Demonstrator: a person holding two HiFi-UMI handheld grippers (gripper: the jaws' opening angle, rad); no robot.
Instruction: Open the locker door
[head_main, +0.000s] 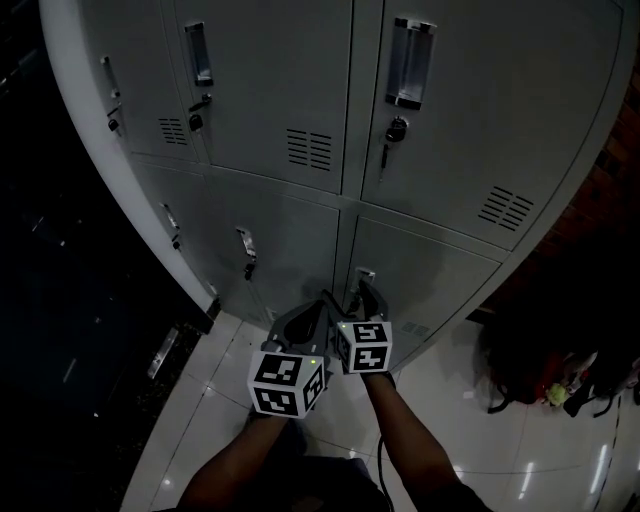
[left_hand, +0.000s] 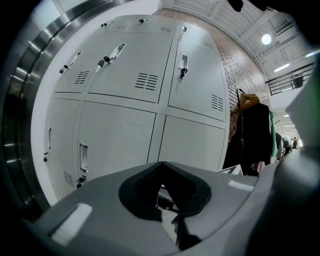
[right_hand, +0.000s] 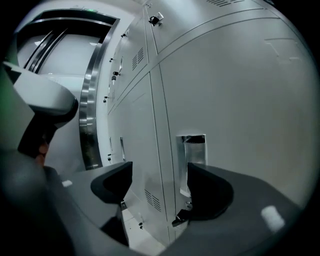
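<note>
Grey steel lockers (head_main: 300, 120) fill the head view. The bottom-row door (head_main: 440, 275) on the right has a recessed chrome handle (head_main: 364, 275) at its left edge. My right gripper (head_main: 362, 298) is just below that handle, open and holding nothing. In the right gripper view the handle (right_hand: 194, 150) shows just above the right jaw, with a small latch (right_hand: 181, 217) under it; the gripper (right_hand: 159, 175) is close to the door, and contact is not clear. My left gripper (head_main: 318, 305) sits beside it on the left, and its jaws (left_hand: 161, 172) are shut and hold nothing.
Upper doors carry handles and a padlock (head_main: 396, 128). A curved steel frame (right_hand: 92, 100) borders the locker bank on the left. Bags (head_main: 545, 370) lie on the glossy tile floor at the right. A dark coat (left_hand: 252, 130) hangs on a stand beside the lockers.
</note>
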